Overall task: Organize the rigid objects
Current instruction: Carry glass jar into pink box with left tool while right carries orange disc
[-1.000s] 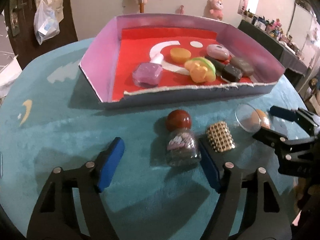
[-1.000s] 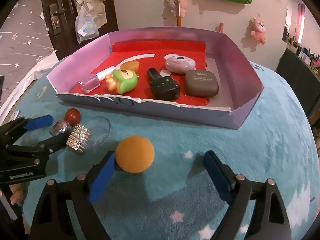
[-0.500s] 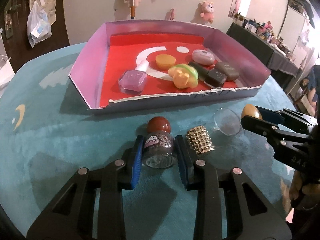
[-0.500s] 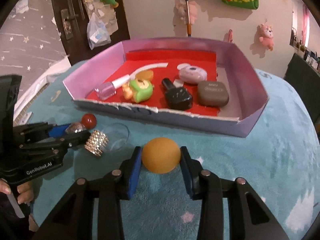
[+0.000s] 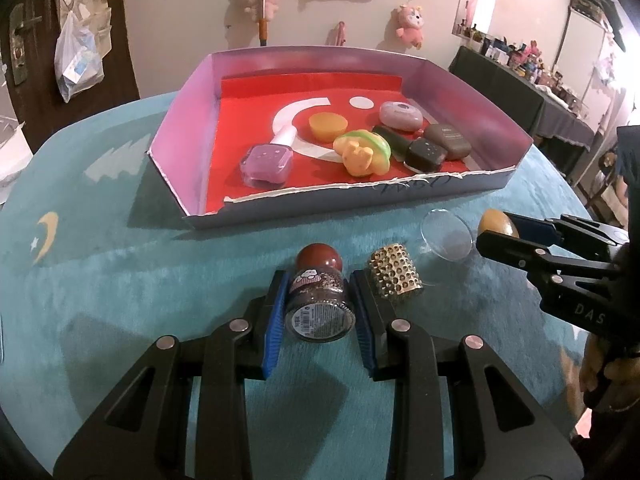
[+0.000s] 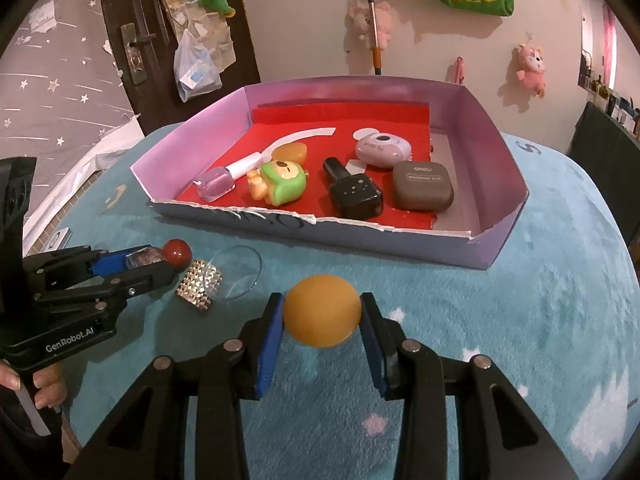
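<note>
My left gripper [image 5: 319, 286] is shut on a small glitter bottle [image 5: 319, 300] with a round red cap, held just above the teal table; it also shows in the right wrist view [image 6: 146, 258]. My right gripper [image 6: 322, 312] is shut on an orange ball [image 6: 322, 310], lifted off the table, and is seen from the side in the left wrist view [image 5: 496, 224]. A gold studded piece [image 5: 396, 278] and a clear round lid [image 5: 447, 234] lie on the table between the grippers. The pink tray [image 6: 400, 236] with a red floor stands beyond.
In the tray lie a purple polish bottle [image 5: 267, 162], an orange cap [image 5: 327, 125], a green-and-yellow toy [image 5: 362, 154], a black bottle [image 5: 420, 152], a pink case [image 5: 401, 116] and a brown case [image 5: 448, 141]. The table edge curves near on both sides.
Both grippers closed from open: the left on the glitter bottle, the right on the orange ball. Both objects have since risen slightly off the table.
</note>
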### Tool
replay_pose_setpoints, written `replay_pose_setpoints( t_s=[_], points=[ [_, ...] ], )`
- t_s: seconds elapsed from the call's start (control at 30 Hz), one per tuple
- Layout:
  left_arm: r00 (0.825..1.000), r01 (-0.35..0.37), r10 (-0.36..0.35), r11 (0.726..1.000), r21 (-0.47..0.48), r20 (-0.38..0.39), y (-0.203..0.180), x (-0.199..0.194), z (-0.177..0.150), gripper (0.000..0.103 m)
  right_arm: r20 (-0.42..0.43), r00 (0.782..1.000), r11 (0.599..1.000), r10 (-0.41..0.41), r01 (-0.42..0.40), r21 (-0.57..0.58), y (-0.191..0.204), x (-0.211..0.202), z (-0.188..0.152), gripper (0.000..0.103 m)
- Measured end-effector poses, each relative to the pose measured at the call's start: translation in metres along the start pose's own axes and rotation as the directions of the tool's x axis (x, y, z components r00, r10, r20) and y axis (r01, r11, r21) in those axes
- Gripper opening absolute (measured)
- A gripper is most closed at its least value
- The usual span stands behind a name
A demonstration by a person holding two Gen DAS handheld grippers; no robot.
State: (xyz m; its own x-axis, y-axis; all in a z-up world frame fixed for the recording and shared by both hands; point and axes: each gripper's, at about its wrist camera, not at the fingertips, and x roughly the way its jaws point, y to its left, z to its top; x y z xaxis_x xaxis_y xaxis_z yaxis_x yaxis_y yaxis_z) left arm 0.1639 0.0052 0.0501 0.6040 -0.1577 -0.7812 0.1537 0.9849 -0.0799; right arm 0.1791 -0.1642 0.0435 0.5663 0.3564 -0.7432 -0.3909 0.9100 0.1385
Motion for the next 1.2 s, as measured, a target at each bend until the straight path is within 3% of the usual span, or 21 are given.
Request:
replay_pose_setpoints(
  t_s=[0.4,0.63,0.8,0.87,1.07,1.2],
  points=[
    [0.997,0.007,-0.008,1.000,0.010,0.075,0.000,-0.024,0.011,0.029,0.019,1.000,1.000,0.007,-0.007,0.004,-0.002,-0.006,0.003,0.040],
    [0.990,-0.017,0.006,0.997,0.076,0.139,0.007,-0.035,0.059,0.029,0.054,0.997,0.997,0.053,-0.049,-0.065,0.007,-0.010,0.044,0.040],
    [0.993,-0.047,0.030,0.988,0.148,0.117,0.010,-0.013,0.106,0.029,0.032,0.997,0.991,0.070,-0.066,-0.112,0.011,0.008,0.095,0.040],
    [0.993,-0.087,0.071,0.979,0.184,0.089,0.010,0.005,0.123,0.029,0.017,0.998,0.990,0.066,-0.064,-0.123,0.009,0.021,0.117,0.040],
    [0.989,-0.141,0.149,0.956,0.256,-0.012,0.015,0.055,0.152,0.029,-0.081,0.995,0.992,0.059,-0.067,-0.104,0.001,0.067,0.167,0.040],
    [0.981,-0.157,0.182,0.944,0.291,-0.062,0.016,0.077,0.162,0.029,-0.145,0.989,0.994,0.040,-0.054,-0.095,-0.002,0.094,0.181,0.040]
  ],
)
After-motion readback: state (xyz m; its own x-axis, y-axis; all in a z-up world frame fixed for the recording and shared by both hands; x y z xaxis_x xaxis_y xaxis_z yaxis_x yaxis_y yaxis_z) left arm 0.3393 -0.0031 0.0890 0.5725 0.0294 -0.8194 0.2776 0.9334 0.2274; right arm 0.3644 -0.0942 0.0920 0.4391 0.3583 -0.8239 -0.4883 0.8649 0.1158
